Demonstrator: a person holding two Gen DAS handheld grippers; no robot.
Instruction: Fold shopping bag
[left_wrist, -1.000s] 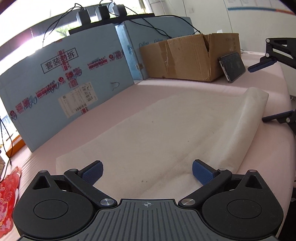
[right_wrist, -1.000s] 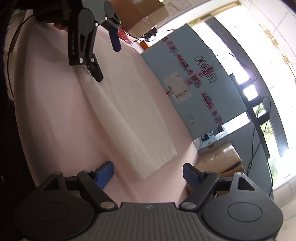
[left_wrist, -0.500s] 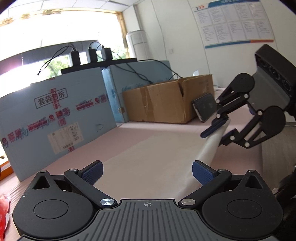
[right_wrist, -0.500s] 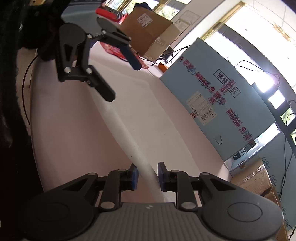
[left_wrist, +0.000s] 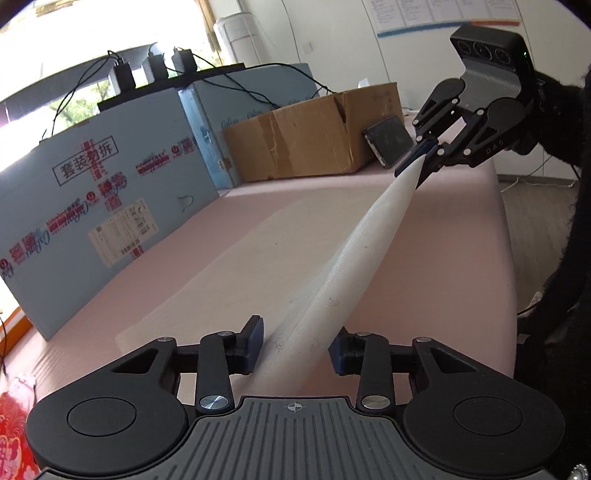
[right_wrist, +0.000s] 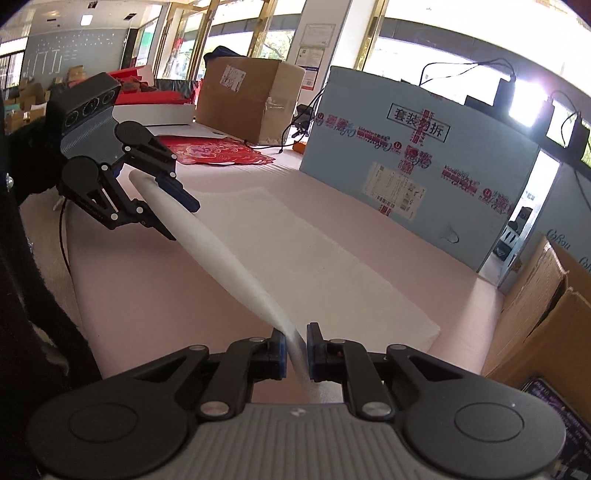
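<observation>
A white shopping bag (left_wrist: 354, 251) lies flat on the pink table (left_wrist: 443, 258), with its near long edge raised into a taut ridge between my two grippers. In the left wrist view my left gripper (left_wrist: 295, 347) has its jaws closing on one end of that ridge, the blue pads touching the fabric on both sides. At the ridge's far end my right gripper (left_wrist: 410, 177) pinches it. In the right wrist view the right gripper (right_wrist: 295, 347) is shut on the thin bag (right_wrist: 295, 251) edge. Farther off, the left gripper (right_wrist: 181, 221) holds the other end.
A blue printed carton panel (left_wrist: 110, 184) stands along the far side. A brown cardboard box (left_wrist: 306, 136) with a phone (left_wrist: 388, 140) leaning on it sits at the back. Red paper-cuts (right_wrist: 218, 151) and another box (right_wrist: 247, 96) lie past the left end. The table drops off on the near side.
The right gripper shut on the bag's edge and rose. The left jaws came in from wide open onto the fold. The bag's near edge lifted off the table.
</observation>
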